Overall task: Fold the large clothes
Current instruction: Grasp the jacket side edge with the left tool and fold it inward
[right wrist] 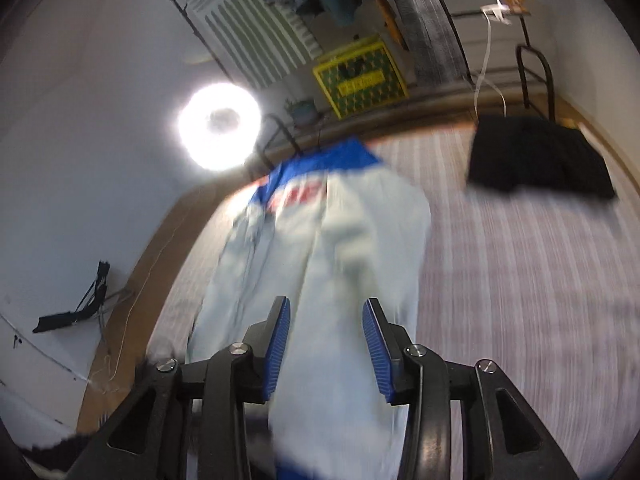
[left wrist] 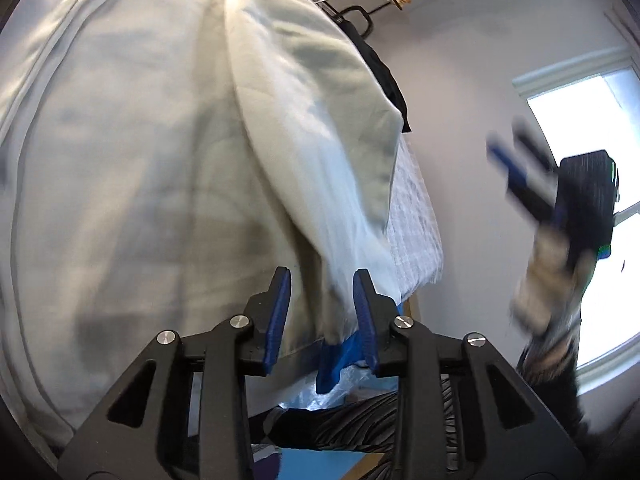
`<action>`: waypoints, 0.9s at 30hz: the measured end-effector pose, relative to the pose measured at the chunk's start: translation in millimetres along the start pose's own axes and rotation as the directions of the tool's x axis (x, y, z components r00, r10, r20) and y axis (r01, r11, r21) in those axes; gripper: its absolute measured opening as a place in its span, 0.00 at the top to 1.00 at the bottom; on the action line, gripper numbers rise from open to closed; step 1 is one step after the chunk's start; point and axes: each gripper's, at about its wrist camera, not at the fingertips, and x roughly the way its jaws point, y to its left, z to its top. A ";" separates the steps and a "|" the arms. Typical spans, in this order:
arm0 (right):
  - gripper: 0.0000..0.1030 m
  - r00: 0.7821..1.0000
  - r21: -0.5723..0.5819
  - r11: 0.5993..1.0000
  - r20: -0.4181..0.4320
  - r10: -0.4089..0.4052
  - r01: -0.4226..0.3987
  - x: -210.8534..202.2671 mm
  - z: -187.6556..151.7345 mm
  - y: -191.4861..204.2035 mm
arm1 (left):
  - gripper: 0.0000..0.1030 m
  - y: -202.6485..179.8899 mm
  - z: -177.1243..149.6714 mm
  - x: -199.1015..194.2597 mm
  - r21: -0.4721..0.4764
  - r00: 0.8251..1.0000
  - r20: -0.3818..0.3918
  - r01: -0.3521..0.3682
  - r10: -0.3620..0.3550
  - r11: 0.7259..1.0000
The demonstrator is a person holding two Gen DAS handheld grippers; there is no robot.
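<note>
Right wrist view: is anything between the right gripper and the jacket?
Nothing visible. The open right gripper looks straight onto the pale jacket on the striped cloth; the black garment lies apart, far right.

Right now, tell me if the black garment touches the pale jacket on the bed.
Apart. The right wrist view shows the black garment lying on the striped bedcover, with bare cover separating it from the pale jacket.
</note>
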 end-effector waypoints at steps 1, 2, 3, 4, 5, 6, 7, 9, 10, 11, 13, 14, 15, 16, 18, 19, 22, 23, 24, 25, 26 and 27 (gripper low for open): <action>0.56 1.000 0.010 1.000 -0.015 0.000 0.000 -4.9 -17.1 -3.1 | 0.70 1.6 -3.4 2.4 -0.014 1.000 -0.007 0.015 -0.015 1.000; 0.56 0.999 0.022 1.000 -0.033 0.001 -0.001 -7.5 -35.1 -5.3 | 0.70 1.5 -6.2 4.2 -0.018 1.000 -0.009 0.023 -0.023 1.000; 0.56 0.998 0.033 0.999 -0.067 -0.002 0.004 -6.0 -56.7 -7.7 | 0.70 1.1 -10.2 3.3 -0.011 1.000 -0.010 0.023 -0.023 1.000; 0.56 0.996 0.036 0.999 -0.087 -0.012 0.015 -5.0 -68.8 -9.6 | 0.70 -2.0 -13.4 5.7 0.007 1.000 -0.011 0.012 -0.012 1.000; 0.56 0.994 0.037 0.999 -0.110 -0.023 0.028 -1.9 -82.5 -13.6 | 0.70 -3.6 -16.3 6.2 0.018 1.000 -0.012 0.009 -0.009 1.000; 0.56 0.989 0.045 0.998 -0.144 -0.026 0.033 4.0 -97.1 -17.3 | 0.70 -5.4 -18.9 8.4 0.022 1.000 -0.015 0.012 -0.012 1.000; 0.56 0.985 0.053 0.998 -0.171 -0.035 0.045 6.7 -107.1 -21.5 | 0.70 -7.6 -21.3 11.6 0.024 1.000 -0.018 0.015 -0.015 1.000; 0.56 0.974 0.055 0.996 -0.219 -0.059 0.073 19.2 -122.9 -27.8 | 0.70 -12.9 -24.5 17.5 0.035 1.000 -0.021 0.013 -0.012 0.999; 0.56 0.970 0.053 0.996 -0.236 -0.062 0.076 23.4 -127.8 -30.0 | 0.70 -17.5 -26.6 21.6 0.052 1.000 -0.030 0.010 -0.008 0.999; 0.57 0.965 0.053 0.996 -0.256 -0.057 0.073 29.4 -132.9 -32.6 | 0.73 -21.4 -28.3 24.5 0.069 0.999 -0.034 0.002 0.000 0.998; 0.61 0.960 0.060 0.997 -0.279 -0.033 0.052 34.8 -140.2 -35.2 | 0.84 -29.3 -33.5 32.3 0.105 0.999 -0.038 -0.027 0.031 0.994; 0.62 0.955 0.062 0.997 -0.294 -0.023 0.044 38.0 -143.0 -36.1 | 0.88 -31.0 -34.4 36.8 0.109 0.998 -0.041 -0.034 0.039 0.993; 0.63 0.952 0.055 0.997 -0.306 -0.033 0.053 40.0 -145.3 -35.9 | 0.89 -30.3 -35.6 37.6 0.105 0.998 -0.042 -0.036 0.040 0.994; 0.66 0.950 0.043 0.997 -0.310 -0.048 0.064 41.8 -145.9 -36.5 | 0.92 -29.3 -36.2 39.4 0.092 0.998 -0.043 -0.036 0.040 0.995; 0.81 0.952 0.040 0.997 -0.302 -0.056 0.071 40.1 -147.3 -37.7 | 0.94 -26.6 -37.5 36.7 0.064 0.999 -0.038 -0.027 0.030 0.998; 0.87 0.955 0.044 0.996 -0.292 -0.056 0.071 38.4 -147.8 -38.5 | 0.95 -26.0 -38.6 34.5 0.038 0.999 -0.038 -0.005 0.007 0.999; 0.90 0.969 0.081 0.997 -0.247 0.009 0.012 24.5 -146.5 -39.6 | 0.95 -33.0 -43.9 23.5 0.034 0.999 -0.032 0.026 -0.025 0.999; 0.90 0.974 0.077 0.997 -0.226 0.028 -0.010 16.6 -145.9 -38.2 | 0.95 -35.7 -44.7 20.2 0.059 0.999 -0.028 0.018 -0.017 0.998; 0.91 0.977 0.070 0.997 -0.207 0.049 -0.035 9.7 -144.8 -36.6 | 0.95 -39.7 -46.7 20.6 0.093 1.000 -0.025 -0.004 0.006 0.996; 0.91 0.977 0.063 0.997 -0.207 0.058 -0.046 7.4 -145.2 -36.2 | 0.95 -41.8 -48.6 24.3 0.133 0.998 -0.028 -0.049 0.053 0.990; 0.91 0.975 0.056 0.998 -0.215 0.051 -0.040 9.8 -145.8 -36.2 | 0.95 -40.9 -50.0 27.9 0.148 0.996 -0.037 -0.078 0.084 0.986; 0.91 0.969 0.033 0.999 -0.246 0.006 0.003 17.2 -148.7 -36.0 | 0.95 -37.7 -51.9 32.5 0.153 0.993 -0.047 -0.102 0.110 0.983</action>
